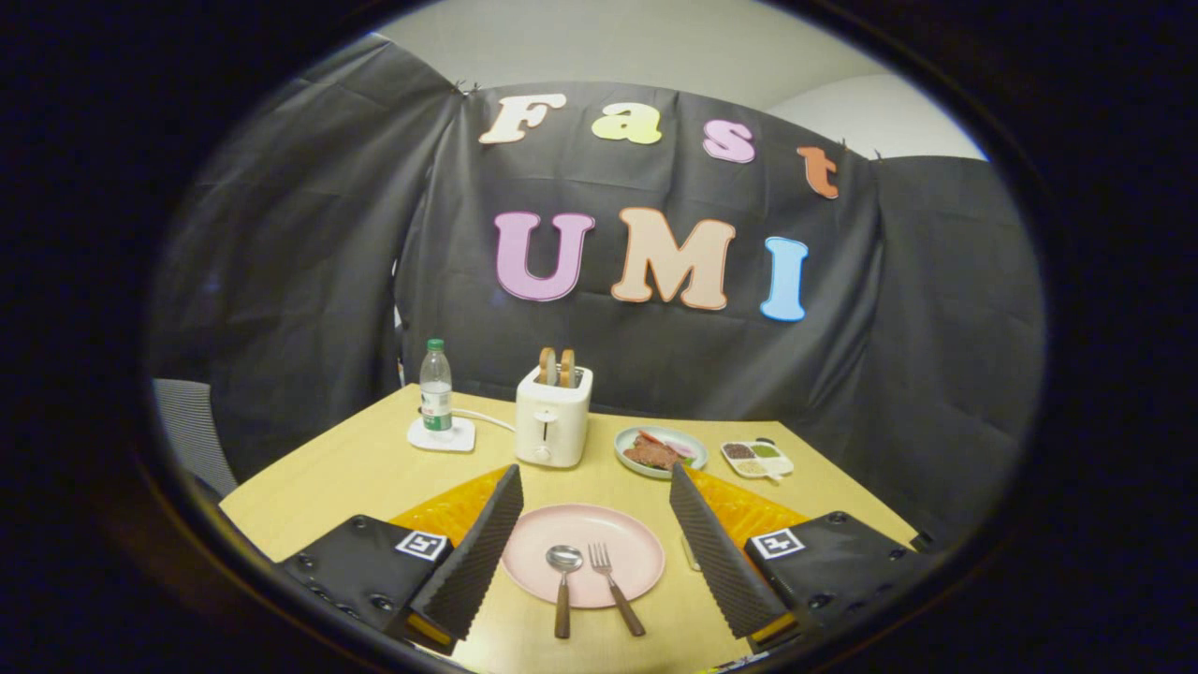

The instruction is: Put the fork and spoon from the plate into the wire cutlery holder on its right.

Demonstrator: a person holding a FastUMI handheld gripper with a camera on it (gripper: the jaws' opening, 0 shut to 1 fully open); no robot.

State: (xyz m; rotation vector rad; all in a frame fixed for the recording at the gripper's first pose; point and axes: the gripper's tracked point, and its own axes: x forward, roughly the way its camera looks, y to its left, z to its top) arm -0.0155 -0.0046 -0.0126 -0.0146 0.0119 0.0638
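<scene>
Claw-mounted camera looks forward and down, near the table (pixel 374 468).

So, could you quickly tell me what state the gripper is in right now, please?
Gripper: open, holding nothing; its fingers stand wide apart on either side of the pink plate, where the spoon and fork lie.

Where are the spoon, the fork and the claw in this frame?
spoon (pixel 564 559): gripper view, on its bowl, over the pink plate.
fork (pixel 600 559): gripper view, on its tines.
claw (pixel 594 538): gripper view, midway between its open fingertips.
</scene>
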